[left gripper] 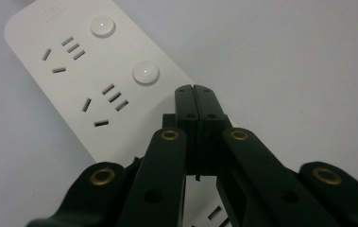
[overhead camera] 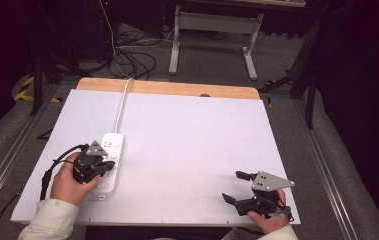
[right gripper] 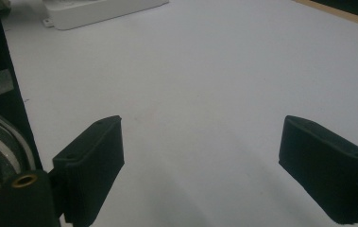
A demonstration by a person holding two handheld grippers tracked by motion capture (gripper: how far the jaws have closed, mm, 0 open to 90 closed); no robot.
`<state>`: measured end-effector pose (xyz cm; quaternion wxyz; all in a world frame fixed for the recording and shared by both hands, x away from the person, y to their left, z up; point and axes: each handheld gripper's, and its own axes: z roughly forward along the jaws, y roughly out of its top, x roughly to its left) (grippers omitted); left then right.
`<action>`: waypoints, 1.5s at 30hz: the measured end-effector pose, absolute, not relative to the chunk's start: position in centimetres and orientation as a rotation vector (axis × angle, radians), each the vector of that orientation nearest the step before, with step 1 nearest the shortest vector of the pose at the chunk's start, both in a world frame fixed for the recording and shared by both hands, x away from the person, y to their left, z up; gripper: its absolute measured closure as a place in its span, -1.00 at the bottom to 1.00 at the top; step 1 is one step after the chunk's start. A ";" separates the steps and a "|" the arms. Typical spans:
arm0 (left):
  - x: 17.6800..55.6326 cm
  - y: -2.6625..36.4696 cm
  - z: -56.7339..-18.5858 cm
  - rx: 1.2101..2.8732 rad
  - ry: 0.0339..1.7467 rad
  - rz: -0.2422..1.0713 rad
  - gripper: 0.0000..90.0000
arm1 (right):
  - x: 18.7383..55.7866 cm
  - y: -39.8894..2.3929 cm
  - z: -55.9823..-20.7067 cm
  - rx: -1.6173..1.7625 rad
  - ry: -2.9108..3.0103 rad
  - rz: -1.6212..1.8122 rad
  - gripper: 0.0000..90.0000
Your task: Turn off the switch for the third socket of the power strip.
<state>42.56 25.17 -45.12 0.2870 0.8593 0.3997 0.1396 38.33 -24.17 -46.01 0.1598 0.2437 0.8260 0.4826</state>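
Note:
A white power strip (overhead camera: 110,161) lies on the left part of the white table (overhead camera: 187,135), its cord (overhead camera: 122,102) running toward the far edge. In the left gripper view the power strip (left gripper: 87,80) shows sockets and two round white buttons (left gripper: 145,73). My left gripper (overhead camera: 108,167) hovers just over the strip, shut, its jaws pressed together with nothing between them; the left gripper (left gripper: 196,90) tips sit just below the nearer button. My right gripper (overhead camera: 237,186) rests near the table's front right edge, open wide. The right gripper (right gripper: 200,142) has bare table between its jaws.
A wooden strip (overhead camera: 167,88) borders the table's far edge. Beyond it, cables (overhead camera: 132,60) lie on the floor and a desk frame (overhead camera: 212,35) stands. The strip's end (right gripper: 101,12) lies far off in the right gripper view.

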 end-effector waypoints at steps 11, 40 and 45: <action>42.6 25.2 -45.1 2.296 1.073 0.372 1.00 | 38.3 -24.2 -46.0 0.699 2.358 1.377 -0.67; 41.3 26.2 -43.0 2.135 1.012 0.377 0.92 | 38.3 -24.3 -46.0 0.696 2.356 1.375 -0.67; 41.1 26.7 -42.7 2.067 0.966 0.432 0.42 | 38.3 -24.2 -46.0 0.696 2.358 1.373 -0.67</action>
